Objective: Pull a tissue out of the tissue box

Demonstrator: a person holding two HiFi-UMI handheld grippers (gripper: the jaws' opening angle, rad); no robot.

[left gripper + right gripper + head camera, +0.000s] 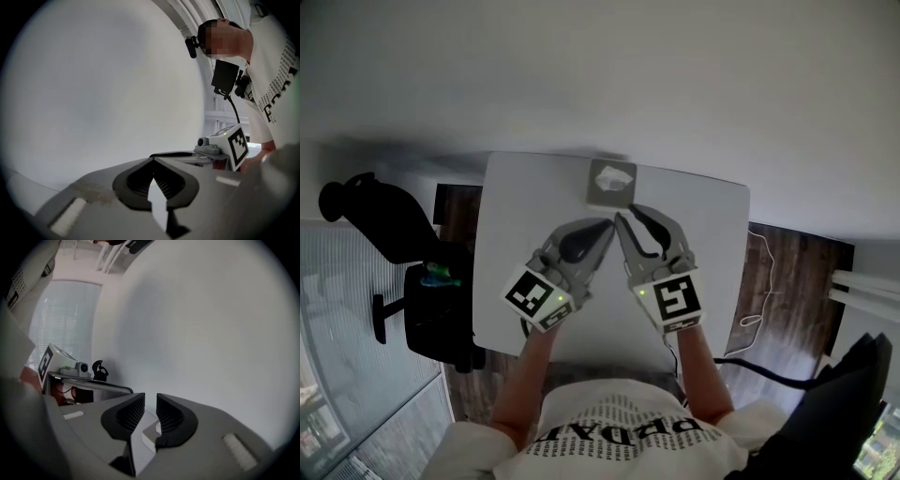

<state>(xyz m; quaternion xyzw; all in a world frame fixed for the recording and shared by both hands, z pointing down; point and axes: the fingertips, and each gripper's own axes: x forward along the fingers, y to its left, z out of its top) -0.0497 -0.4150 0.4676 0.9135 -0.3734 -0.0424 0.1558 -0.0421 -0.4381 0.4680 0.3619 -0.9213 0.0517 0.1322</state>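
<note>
The left hand-held gripper [602,228], jaws together, and right hand-held gripper [625,215], jaws slightly apart and empty, pointed toward the tissue box [611,182] at 12 o'clock.

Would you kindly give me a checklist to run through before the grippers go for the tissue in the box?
1. Tissue box sitting on the table: ok.
2. Tissue standing out of the box's top, ready to grab: ok.
3. Right gripper jaws apart with nothing pinched: ok.
4. Left gripper empty: ok, though its jaws are together.
5. Jaws at the tissue: not ok; in the head view both grippers are short of the box.
6. Right gripper lined up on the tissue: cannot tell.
</note>
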